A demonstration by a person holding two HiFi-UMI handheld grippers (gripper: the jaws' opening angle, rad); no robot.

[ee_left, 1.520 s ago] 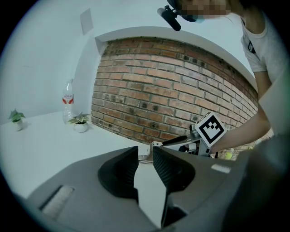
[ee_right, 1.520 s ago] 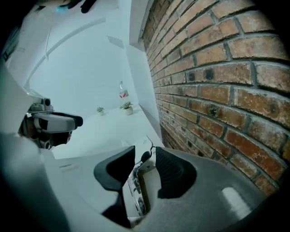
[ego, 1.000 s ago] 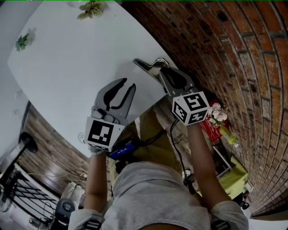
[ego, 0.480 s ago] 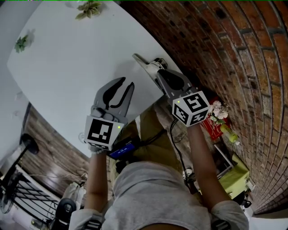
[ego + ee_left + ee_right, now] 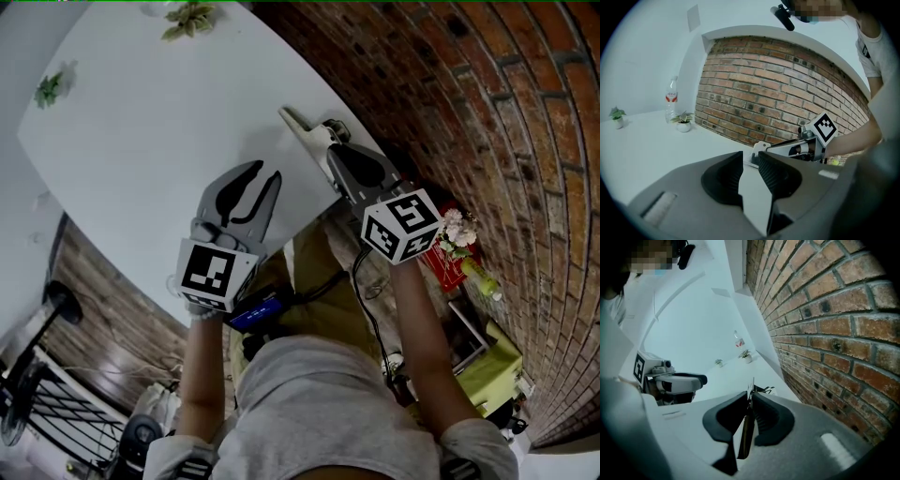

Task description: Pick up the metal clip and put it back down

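Though small, plant [image 5: 683, 116] in white pot [image 5: 684, 127]

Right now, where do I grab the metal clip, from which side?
Take the metal clip by its thin upright tab, pads on the two flat faces, coming from the near edge of the table. The tab stands edge-on to the right hand-held gripper, whose jaws are closing, tab between them.
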